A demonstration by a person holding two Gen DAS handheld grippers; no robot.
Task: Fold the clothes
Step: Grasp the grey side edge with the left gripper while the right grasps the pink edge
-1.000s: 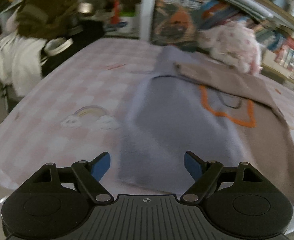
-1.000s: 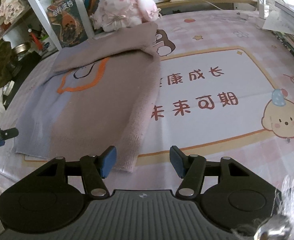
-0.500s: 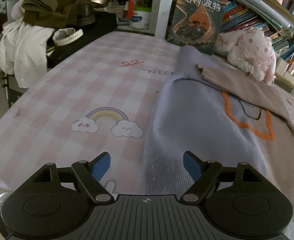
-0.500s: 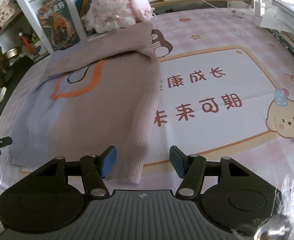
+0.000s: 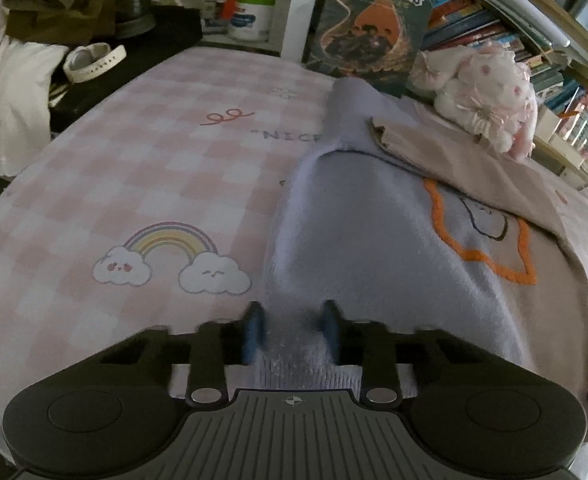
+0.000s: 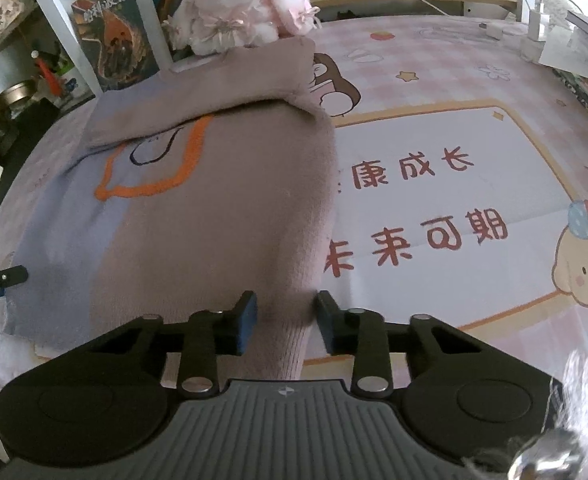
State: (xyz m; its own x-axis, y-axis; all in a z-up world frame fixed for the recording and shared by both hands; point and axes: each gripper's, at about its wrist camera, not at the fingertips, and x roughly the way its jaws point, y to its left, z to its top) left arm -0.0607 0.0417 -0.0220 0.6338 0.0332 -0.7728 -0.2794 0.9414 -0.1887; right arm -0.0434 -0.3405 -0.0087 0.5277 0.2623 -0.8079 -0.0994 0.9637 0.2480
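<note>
Sweater (image 5: 358,240): both hand-held grippers closing on hem, L (image 5: 292,330) lilac side, R (image 6: 282,320) taupe.

A sweater (image 6: 198,216) lies flat on a printed mat (image 6: 434,200); a plush toy (image 6: 234,12) sits behind it, before bookshelves (image 5: 494,32).

left gripper (image 5: 292,330) tilted down, jaws closing w/ fabric between, right gripper (image 6: 284,320) same
</note>
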